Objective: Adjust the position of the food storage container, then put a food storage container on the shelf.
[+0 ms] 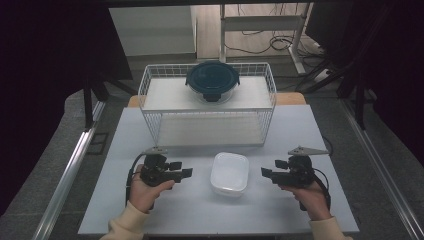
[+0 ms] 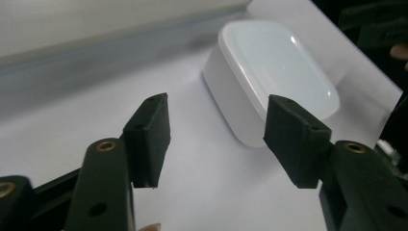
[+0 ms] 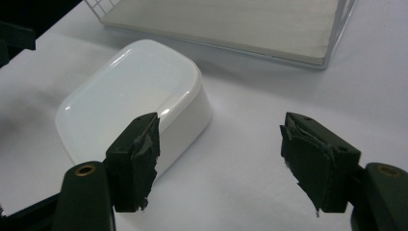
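Observation:
A white rounded box (image 1: pixel 229 173) stands on the white table (image 1: pixel 200 210) between my two grippers. My left gripper (image 1: pixel 184 169) sits to its left, held in a hand and pointing right at it, with a gap between them. In the left gripper view the box (image 2: pixel 269 82) lies beyond the parted jaws of the left gripper (image 2: pixel 216 139), which hold nothing. My right gripper (image 1: pixel 269 169) points left at the box from the other side. In the right gripper view the box (image 3: pixel 134 96) lies ahead and left of the open right gripper (image 3: pixel 221 163), whose jaws hold nothing.
A white wire rack (image 1: pixel 207 102) with two shelves stands at the back of the table. A round glass container with a dark blue lid (image 1: pixel 212 80) rests on its top shelf. Bare table lies in front of the box and at both sides.

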A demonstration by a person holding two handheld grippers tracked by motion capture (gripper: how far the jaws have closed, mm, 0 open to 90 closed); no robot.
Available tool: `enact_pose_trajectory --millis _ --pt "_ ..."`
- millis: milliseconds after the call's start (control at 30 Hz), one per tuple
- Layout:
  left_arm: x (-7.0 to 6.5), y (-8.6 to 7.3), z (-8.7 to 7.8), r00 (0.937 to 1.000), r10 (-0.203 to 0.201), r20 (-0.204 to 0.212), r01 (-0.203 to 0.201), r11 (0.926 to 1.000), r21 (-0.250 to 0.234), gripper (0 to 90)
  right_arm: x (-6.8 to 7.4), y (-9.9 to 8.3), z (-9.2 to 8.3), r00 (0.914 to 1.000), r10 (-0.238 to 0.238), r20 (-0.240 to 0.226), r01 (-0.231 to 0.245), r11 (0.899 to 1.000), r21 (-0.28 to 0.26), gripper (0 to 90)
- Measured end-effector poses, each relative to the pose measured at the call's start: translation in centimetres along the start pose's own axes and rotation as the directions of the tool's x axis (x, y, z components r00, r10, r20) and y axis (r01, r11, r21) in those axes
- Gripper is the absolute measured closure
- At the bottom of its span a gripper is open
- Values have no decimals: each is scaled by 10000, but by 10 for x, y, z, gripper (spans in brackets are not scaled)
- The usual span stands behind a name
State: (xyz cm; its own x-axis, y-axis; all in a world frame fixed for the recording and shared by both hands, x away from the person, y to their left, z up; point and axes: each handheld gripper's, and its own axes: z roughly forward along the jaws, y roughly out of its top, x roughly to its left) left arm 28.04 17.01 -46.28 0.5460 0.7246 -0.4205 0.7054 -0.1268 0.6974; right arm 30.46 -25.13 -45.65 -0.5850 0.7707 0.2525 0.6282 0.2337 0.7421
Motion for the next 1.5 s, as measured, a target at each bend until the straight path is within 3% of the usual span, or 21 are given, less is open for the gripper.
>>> enact_pose_trajectory --millis 100,367,800,933,1067,1300,1500 --pt "3 1 -5 9996 -206 174 208 9997 -109 387 2 0 -2 9999 -44 -117 43 10000 -28 279" --pt "0 1 -4 9995 -180 258 182 9998 -86 370 5 -1 -4 9996 -139 -234 139 9999 -21 273" --pt "1 1 -3 9998 -184 90 186 9996 -216 359 2 -4 -7 10000 -3 -80 3 10000 -19 274" --pt "1 1 -2 9998 -179 91 181 9997 -178 354 3 -1 -3 9989 233 -399 -233 9997 15 278" --pt "-1 2 5 9989 -297 362 300 9995 -85 354 8 0 1 9978 391 -537 -394 9992 -56 299" --pt "-3 8 21 9927 -698 983 691 9976 100 358 13 2 0 9899 1079 -923 -1112 9933 -322 346" --pt "0 13 36 9802 -1350 1448 1301 9906 428 356 23 3 11 9870 1283 -963 -1293 9916 -40 372"
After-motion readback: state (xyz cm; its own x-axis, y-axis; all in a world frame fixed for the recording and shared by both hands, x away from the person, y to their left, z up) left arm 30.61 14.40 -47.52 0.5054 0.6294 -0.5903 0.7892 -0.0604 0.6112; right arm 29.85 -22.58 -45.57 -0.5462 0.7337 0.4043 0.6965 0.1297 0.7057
